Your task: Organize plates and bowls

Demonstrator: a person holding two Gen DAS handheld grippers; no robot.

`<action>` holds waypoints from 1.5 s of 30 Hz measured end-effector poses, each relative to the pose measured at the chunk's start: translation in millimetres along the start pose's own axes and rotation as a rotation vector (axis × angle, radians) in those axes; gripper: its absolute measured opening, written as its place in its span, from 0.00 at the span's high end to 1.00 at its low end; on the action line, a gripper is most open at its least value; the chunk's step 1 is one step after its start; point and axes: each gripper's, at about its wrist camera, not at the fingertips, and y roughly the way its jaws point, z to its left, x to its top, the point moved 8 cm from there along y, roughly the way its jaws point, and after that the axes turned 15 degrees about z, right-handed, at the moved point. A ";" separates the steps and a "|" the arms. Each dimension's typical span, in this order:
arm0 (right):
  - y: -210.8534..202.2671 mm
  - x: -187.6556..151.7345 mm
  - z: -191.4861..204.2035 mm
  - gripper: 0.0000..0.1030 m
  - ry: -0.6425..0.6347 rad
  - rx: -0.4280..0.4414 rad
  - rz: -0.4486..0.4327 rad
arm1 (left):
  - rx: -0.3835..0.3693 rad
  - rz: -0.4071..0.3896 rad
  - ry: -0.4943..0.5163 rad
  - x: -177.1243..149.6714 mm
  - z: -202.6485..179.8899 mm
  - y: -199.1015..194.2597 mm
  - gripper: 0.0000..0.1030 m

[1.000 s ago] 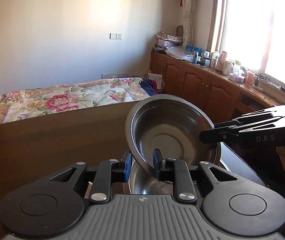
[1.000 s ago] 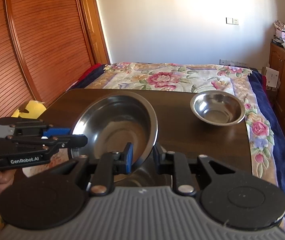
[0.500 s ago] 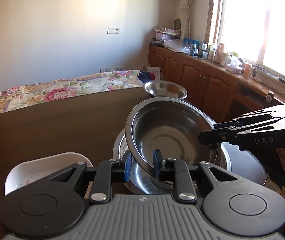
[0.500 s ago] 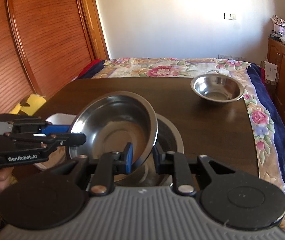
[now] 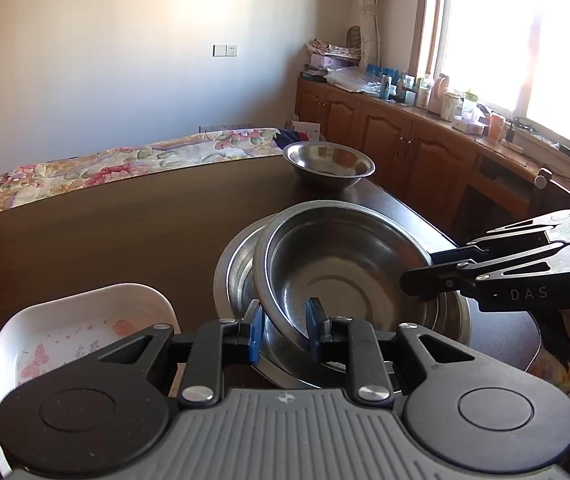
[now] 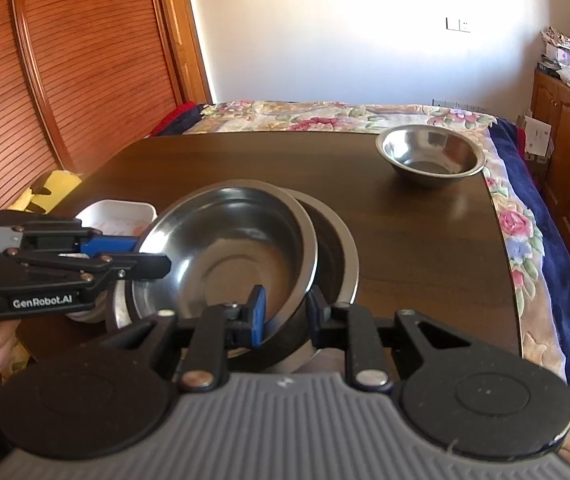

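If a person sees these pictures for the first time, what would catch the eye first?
Probably the steel bowl, tilted and gripped on opposite rims by the left gripper and the right gripper, just above a larger steel bowl on the dark table. Next, the small steel bowl alone at the far corner.

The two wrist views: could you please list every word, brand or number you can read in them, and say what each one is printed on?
"GenRobot.AI": white print on the side of the left gripper, seen in the right wrist view.
"DAS": pale letters on the side of the right gripper, seen in the left wrist view; the word may run on out of frame.
Labels on the bottles and boxes on the cabinet top are too small to read.
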 end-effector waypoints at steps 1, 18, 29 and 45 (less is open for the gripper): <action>0.1 -0.4 -0.2 0.77 0.001 0.000 -0.001 | 0.002 0.000 0.003 -0.3 0.7 0.6 0.76; -1.6 -0.9 -2.8 0.88 -0.027 -0.076 -0.029 | 0.008 -0.003 -0.004 -4.5 -1.8 4.4 0.77; 5.0 2.9 -5.0 0.89 -0.032 -0.113 -0.026 | 0.002 -0.018 -0.009 -1.2 2.1 0.5 0.79; -5.8 13.4 -3.8 0.89 -0.055 -0.128 -0.104 | 0.002 -0.069 0.006 19.4 2.2 -13.4 0.79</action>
